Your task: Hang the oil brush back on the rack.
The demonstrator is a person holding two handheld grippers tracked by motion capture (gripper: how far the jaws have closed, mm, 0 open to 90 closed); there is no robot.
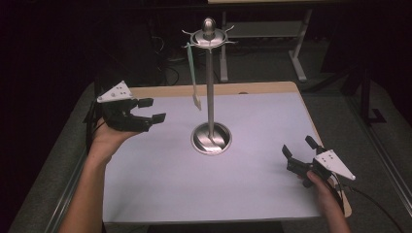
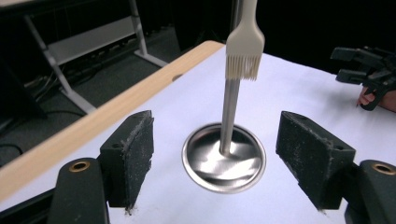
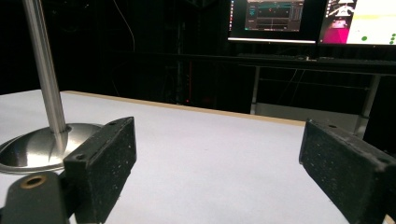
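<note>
A steel utensil stand (image 1: 211, 92) rises from a round base (image 1: 211, 138) at the middle of the white table. A pale brush (image 1: 193, 77) hangs from one of its top hooks, bristles down (image 2: 243, 65). My left gripper (image 1: 151, 110) is held open left of the pole, a little above the table, with nothing between its jaws. The stand's base (image 2: 224, 158) lies straight ahead of it. My right gripper (image 1: 300, 146) rests open near the table's right front corner, empty, with the pole (image 3: 44, 70) off to its left.
The white sheet (image 1: 204, 179) covers a wooden table whose far edge (image 1: 214, 89) shows. Another table's legs (image 1: 297, 53) stand behind it. Lit monitors (image 3: 310, 21) sit beyond the table in the right gripper view.
</note>
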